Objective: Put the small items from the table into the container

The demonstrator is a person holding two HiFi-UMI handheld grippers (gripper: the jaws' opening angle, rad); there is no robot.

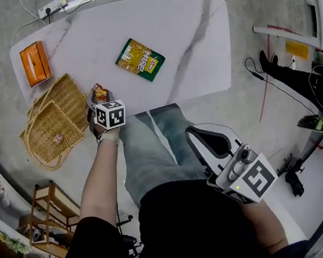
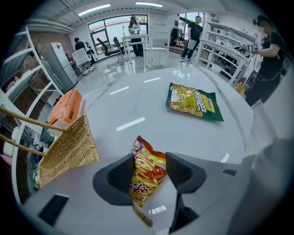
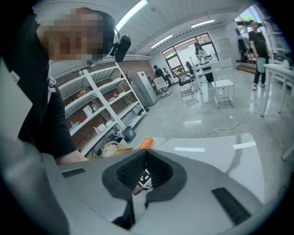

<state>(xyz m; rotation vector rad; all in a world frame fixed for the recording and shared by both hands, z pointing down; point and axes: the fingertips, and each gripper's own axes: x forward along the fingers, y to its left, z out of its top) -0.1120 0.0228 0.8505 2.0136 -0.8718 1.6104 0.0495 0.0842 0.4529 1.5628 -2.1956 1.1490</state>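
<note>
A small red and yellow snack packet (image 2: 148, 172) stands upright between the jaws of my left gripper (image 2: 149, 161), and both pads press on it. In the head view that gripper (image 1: 96, 102) is at the near edge of the white table (image 1: 190, 28) with the packet (image 1: 100, 93), just right of the wicker basket (image 1: 55, 122). The basket's rim (image 2: 69, 149) lies close to the left of the jaws. A green and yellow snack bag (image 1: 139, 59) lies flat mid-table and shows again (image 2: 193, 102) at far right. My right gripper (image 1: 200, 137) is shut and empty over my lap, with its tips together (image 3: 146, 153).
An orange pack (image 1: 35, 63) lies at the table's far left corner, beyond the basket, and is seen too in the left gripper view (image 2: 66, 108). A power strip (image 1: 53, 5) sits on the floor behind the table. Wooden shelves (image 1: 50, 218) stand at my left.
</note>
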